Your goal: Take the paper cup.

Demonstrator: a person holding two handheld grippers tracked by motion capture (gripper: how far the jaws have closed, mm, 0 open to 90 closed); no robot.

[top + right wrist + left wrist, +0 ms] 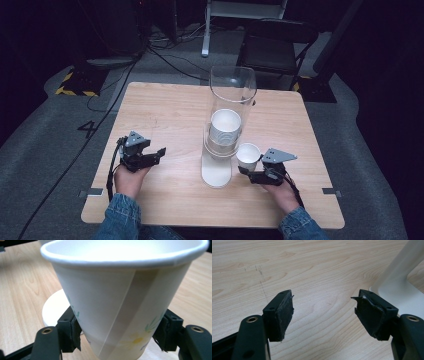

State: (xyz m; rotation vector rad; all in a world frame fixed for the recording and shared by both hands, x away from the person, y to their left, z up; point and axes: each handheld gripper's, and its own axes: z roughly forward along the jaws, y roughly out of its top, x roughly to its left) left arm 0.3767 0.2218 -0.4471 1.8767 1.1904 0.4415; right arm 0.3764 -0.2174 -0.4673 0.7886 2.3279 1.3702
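Clear dispenser tube (pixel 231 100) beside paper cup (pixel 248 156); wooden table (pixel 165 115) elsewhere bare.

**Tall dispenser blocks the table's centre**

The clear plastic cup-dispenser tube (pixel 232 107) on its white base (pixel 216 175) stands mid-frame. Bare light wooden tabletop (pixel 165 107) lies open across the left half and along the right edge.

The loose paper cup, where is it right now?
The paper cup is clamped low on its sides by the right gripper, right of centre in the high view, just beside the clear cup dispenser and its white base.
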